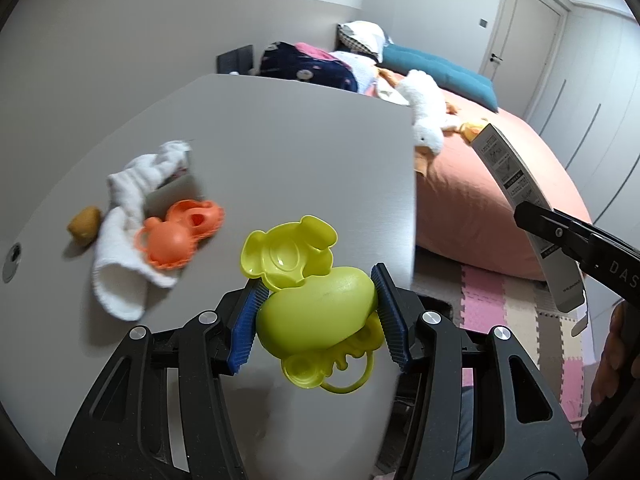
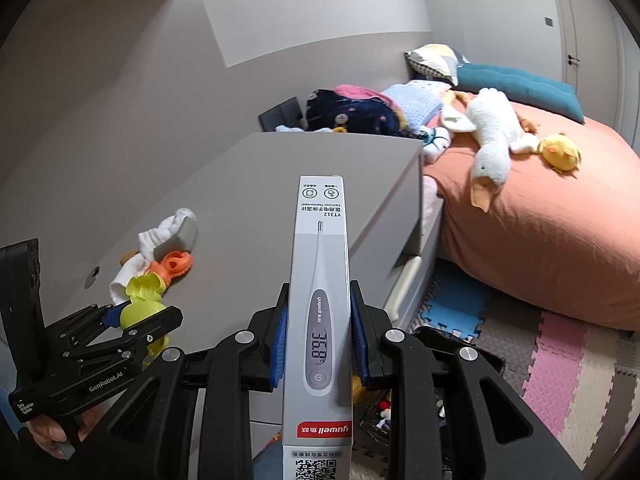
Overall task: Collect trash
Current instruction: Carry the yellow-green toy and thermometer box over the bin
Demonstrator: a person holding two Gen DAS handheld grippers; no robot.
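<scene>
My left gripper [image 1: 318, 314] is shut on a lime green plastic toy [image 1: 312, 312], its blue pads pressing both sides of the rounded body above the grey table [image 1: 280, 140]. The same toy [image 2: 142, 312] and left gripper [image 2: 136, 322] show at the lower left of the right wrist view. My right gripper [image 2: 318, 340] is shut on a long white thermometer box [image 2: 320, 280], which points away from the camera. That box [image 1: 516, 184] also shows at the right of the left wrist view. On the table lie an orange toy [image 1: 180, 236], a white sock [image 1: 128, 216] and a small brown lump [image 1: 84, 226].
A bed with an orange cover [image 2: 540, 220] stands to the right, with a white goose plush [image 2: 490, 136], a yellow chick plush [image 2: 558, 152] and pillows. Foam floor tiles [image 2: 560, 360] cover the floor. A hand [image 2: 52, 436] holds the left gripper's handle.
</scene>
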